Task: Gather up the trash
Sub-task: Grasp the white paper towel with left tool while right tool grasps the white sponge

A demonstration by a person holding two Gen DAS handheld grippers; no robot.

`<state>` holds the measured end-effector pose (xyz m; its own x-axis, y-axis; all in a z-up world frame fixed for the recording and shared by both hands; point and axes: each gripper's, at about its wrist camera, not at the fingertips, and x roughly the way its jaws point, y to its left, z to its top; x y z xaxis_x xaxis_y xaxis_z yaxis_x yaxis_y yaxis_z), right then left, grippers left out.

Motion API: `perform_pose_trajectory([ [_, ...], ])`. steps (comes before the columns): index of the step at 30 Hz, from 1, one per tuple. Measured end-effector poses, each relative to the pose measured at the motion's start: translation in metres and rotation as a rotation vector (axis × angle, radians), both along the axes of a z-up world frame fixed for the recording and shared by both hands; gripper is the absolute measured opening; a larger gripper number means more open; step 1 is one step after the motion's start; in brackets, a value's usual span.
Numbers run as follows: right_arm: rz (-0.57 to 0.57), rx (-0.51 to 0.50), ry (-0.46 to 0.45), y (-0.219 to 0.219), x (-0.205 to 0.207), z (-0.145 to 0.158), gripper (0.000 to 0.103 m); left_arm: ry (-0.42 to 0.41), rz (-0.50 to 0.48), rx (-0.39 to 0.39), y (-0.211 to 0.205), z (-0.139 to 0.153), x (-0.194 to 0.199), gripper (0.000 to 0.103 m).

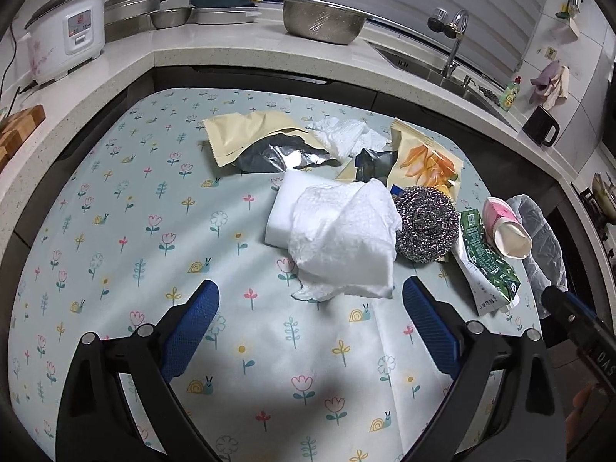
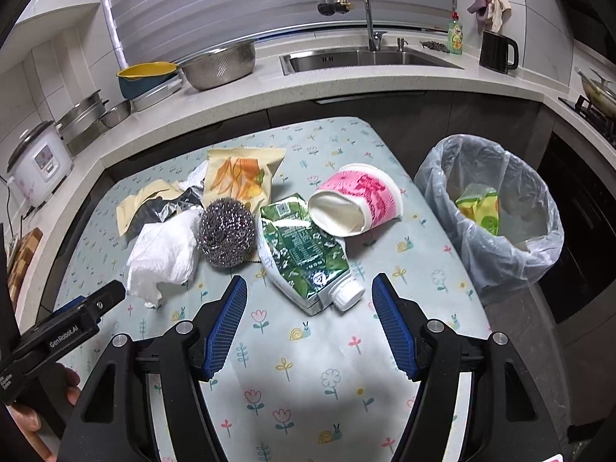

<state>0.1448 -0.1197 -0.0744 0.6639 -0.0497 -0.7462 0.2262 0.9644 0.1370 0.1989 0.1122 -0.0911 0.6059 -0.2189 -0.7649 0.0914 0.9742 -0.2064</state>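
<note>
Trash lies across the flower-print table (image 1: 115, 231). A crumpled white paper towel (image 1: 346, 238) rests on a white sponge block (image 1: 285, 208), just beyond my open left gripper (image 1: 312, 300). Right of it sit a steel scourer (image 1: 427, 223), a green spouted pouch (image 2: 304, 254) and a tipped pink paper cup (image 2: 358, 200). My right gripper (image 2: 308, 296) stands open with the pouch's white spout between its fingertips, untouched. Further back lie a beige foil-lined bag (image 1: 254, 142), more crumpled tissue (image 1: 346, 134) and an orange-print snack bag (image 2: 242, 177).
A bin lined with a clear bag (image 2: 492, 208) stands off the table's right edge, with a yellow-green wrapper inside. The counter behind holds a rice cooker (image 1: 69, 34), metal bowls, a colander (image 1: 319, 19) and a sink (image 2: 362, 57). A hand holds the left gripper (image 2: 77, 319).
</note>
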Motion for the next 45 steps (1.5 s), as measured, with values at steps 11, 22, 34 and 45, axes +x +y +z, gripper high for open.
perform_pose_trajectory([
  [11,-0.025,0.024,0.029,-0.008,0.003,-0.014,0.065,0.017,-0.072,-0.011,-0.03,-0.012,0.021,0.052],
  [22,0.002,0.037,0.028,0.003,0.005,-0.014,0.065,-0.023,-0.085,-0.081,-0.007,0.01,0.008,0.003],
  [34,0.086,0.058,0.024,0.043,0.008,-0.013,0.065,-0.091,0.019,-0.155,0.067,0.055,-0.015,0.003],
  [45,0.162,0.112,0.047,0.079,0.013,-0.022,0.065,0.045,0.003,-0.089,0.083,0.008,-0.054,0.003],
])
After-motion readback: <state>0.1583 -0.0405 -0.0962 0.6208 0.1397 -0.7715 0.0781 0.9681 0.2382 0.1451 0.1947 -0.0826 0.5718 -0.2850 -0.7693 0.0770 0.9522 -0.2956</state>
